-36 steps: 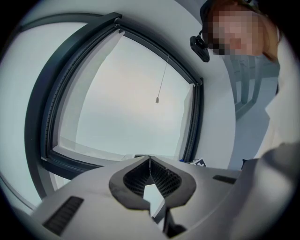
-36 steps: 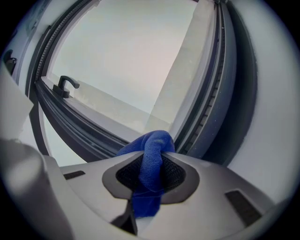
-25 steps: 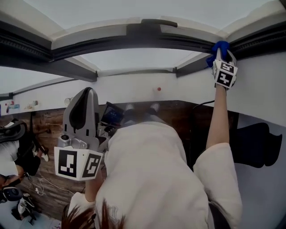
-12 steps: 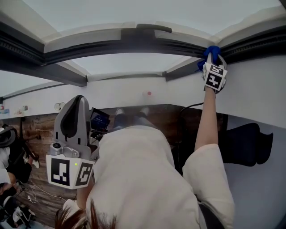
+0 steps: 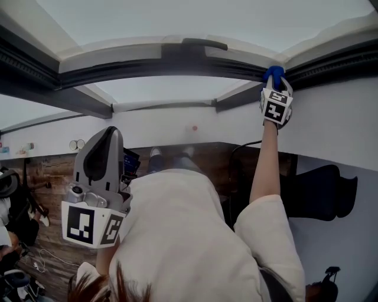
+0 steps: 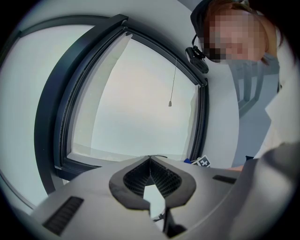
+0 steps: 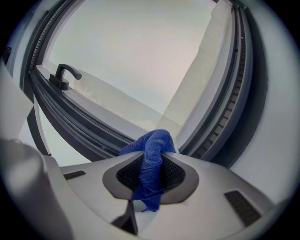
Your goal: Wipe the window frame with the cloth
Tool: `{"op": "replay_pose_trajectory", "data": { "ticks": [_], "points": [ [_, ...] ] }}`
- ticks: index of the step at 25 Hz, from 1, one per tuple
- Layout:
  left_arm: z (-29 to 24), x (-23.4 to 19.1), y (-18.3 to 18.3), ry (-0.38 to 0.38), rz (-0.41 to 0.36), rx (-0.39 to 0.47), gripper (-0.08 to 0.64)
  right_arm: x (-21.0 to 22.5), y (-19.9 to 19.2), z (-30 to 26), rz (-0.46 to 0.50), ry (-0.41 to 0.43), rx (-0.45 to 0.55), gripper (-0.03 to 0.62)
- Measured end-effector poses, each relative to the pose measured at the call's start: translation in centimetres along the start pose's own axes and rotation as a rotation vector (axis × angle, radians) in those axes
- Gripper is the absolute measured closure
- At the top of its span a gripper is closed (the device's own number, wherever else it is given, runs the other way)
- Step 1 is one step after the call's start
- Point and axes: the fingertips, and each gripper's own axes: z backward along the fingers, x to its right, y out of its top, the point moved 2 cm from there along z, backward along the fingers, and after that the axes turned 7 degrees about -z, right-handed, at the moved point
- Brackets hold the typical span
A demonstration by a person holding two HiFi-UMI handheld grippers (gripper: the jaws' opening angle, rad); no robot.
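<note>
Across the top of the head view runs the dark window frame (image 5: 147, 66), its rails bounding panes of pale glass (image 5: 177, 17). Below it stretches a white wall (image 5: 336, 118), and lower still a wooden floor (image 5: 41, 177). A person's pale shirt (image 5: 177, 236) fills the lower middle. The right arm (image 5: 263, 171) reaches straight up from it to the frame.

The left tool (image 5: 109, 137) is held low beside the shirt, well apart from the frame. In its own view the left tool (image 6: 150, 159) has its jaw tips closed together with nothing between them, and it looks toward the frame (image 6: 51, 108) from a distance.

The right tool (image 5: 275, 82) is up at a corner where two dark rails meet. In its own view the right tool (image 7: 152, 161) is clamped on the blue cloth (image 7: 152, 145). A bunch of the cloth sticks out past the tips, and a tail of it hangs back between the jaws. In the head view the cloth (image 5: 273, 73) lies against the dark rail at that corner. The frame (image 7: 89, 136) runs just beyond it.

A black handle (image 7: 65, 75) sits on the frame, further along. A thin cord (image 6: 172, 82) hangs in front of the glass.
</note>
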Motion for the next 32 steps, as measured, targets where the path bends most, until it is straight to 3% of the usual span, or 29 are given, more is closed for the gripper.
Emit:
{"op": "replay_pose_trajectory", "data": {
  "ticks": [13, 32],
  "points": [
    [-0.5, -0.1, -0.5, -0.070, -0.005, -0.012, 0.551, -2.7, 0.8, 1.1, 0.044, -0.016, -0.014, 0.523],
    [-1.1, -0.8, -0.6, -0.100, -0.004, -0.011, 0.551, -5.5, 1.9, 1.9, 0.046, -0.020, 0.012, 0.523]
  ]
}}
